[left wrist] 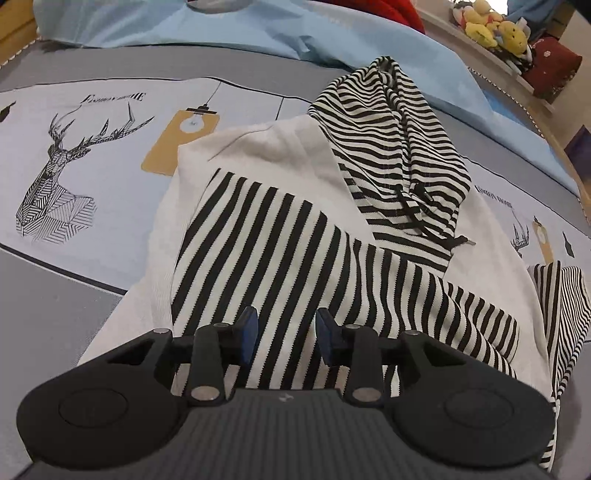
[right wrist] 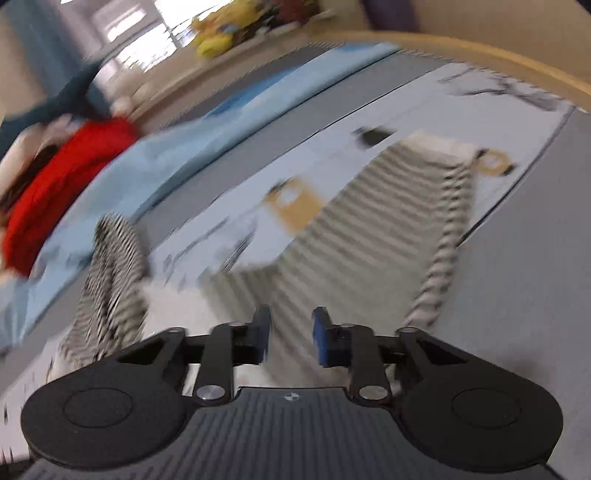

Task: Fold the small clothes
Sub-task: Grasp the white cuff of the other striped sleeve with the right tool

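Observation:
A small white hoodie [left wrist: 280,147] with black-and-white striped sleeves and hood lies on the bed. Its striped hood [left wrist: 391,147] lies at the far end with drawstrings showing. One striped sleeve [left wrist: 258,266] is folded across the white body. My left gripper [left wrist: 286,332] is open and empty just above that sleeve. In the blurred right wrist view the other striped sleeve [right wrist: 369,236] stretches out ahead and the hood [right wrist: 110,273] is at the left. My right gripper [right wrist: 290,336] is open and empty above the garment.
The bedspread [left wrist: 55,155] is grey and pale blue with deer and lamp prints. A light blue sheet [left wrist: 258,33] lies bunched at the far side, with a red cloth [right wrist: 66,177] beyond. Plush toys [left wrist: 491,26] sit on a ledge. The wooden bed edge [right wrist: 480,51] curves at the right.

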A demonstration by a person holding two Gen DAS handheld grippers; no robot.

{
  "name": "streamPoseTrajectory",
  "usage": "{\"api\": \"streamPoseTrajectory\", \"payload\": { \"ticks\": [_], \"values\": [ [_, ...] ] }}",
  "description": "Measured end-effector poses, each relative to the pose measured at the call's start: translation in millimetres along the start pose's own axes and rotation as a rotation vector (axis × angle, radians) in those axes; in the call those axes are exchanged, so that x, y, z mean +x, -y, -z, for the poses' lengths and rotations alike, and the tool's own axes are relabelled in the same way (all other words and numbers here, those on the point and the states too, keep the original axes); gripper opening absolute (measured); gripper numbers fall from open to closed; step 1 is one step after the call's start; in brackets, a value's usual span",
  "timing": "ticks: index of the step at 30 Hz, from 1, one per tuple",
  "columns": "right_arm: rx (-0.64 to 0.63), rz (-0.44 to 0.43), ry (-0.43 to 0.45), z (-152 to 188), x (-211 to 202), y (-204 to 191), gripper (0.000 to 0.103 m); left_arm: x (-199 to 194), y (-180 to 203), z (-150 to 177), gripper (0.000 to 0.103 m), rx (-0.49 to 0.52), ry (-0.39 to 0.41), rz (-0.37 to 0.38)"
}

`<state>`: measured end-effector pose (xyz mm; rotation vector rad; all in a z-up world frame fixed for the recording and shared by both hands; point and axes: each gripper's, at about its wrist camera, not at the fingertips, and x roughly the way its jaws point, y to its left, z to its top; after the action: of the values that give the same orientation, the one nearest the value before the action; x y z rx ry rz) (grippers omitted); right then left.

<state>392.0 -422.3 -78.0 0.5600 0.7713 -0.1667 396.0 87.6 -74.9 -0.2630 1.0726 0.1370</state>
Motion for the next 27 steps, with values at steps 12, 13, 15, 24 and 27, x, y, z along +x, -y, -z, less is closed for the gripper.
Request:
{"api": "streamPoseTrajectory", "payload": {
  "ticks": [12, 13, 15, 24, 27],
  "values": [
    [0.356, 0.081, 0.076, -42.7, 17.9, 134.8, 0.016, 0.9, 4.0, -0.7, 0.038, -0.013, 0.007, 0.016],
    [0.359, 0.086, 0.071, -41.2, 21.7, 137.7, 0.02, 0.7, 4.4, -0.9, 0.038, -0.012, 0.009, 0.017],
    [0.35, 0.085, 0.051, -38.9, 29.8, 139.8, 0.03, 0.6, 4.5, -1.6, 0.038, -0.015, 0.011, 0.017],
    [0.328, 0.084, 0.024, -32.9, 59.9, 134.6, 0.035, 1.3, 4.0, -1.1, 0.038, -0.016, 0.009, 0.022],
    [0.302, 0.071, 0.029, -34.1, 66.0, 127.5, 0.035, 0.9, 1.5, -2.1, 0.038, -0.025, 0.009, 0.022]
  ]
}}
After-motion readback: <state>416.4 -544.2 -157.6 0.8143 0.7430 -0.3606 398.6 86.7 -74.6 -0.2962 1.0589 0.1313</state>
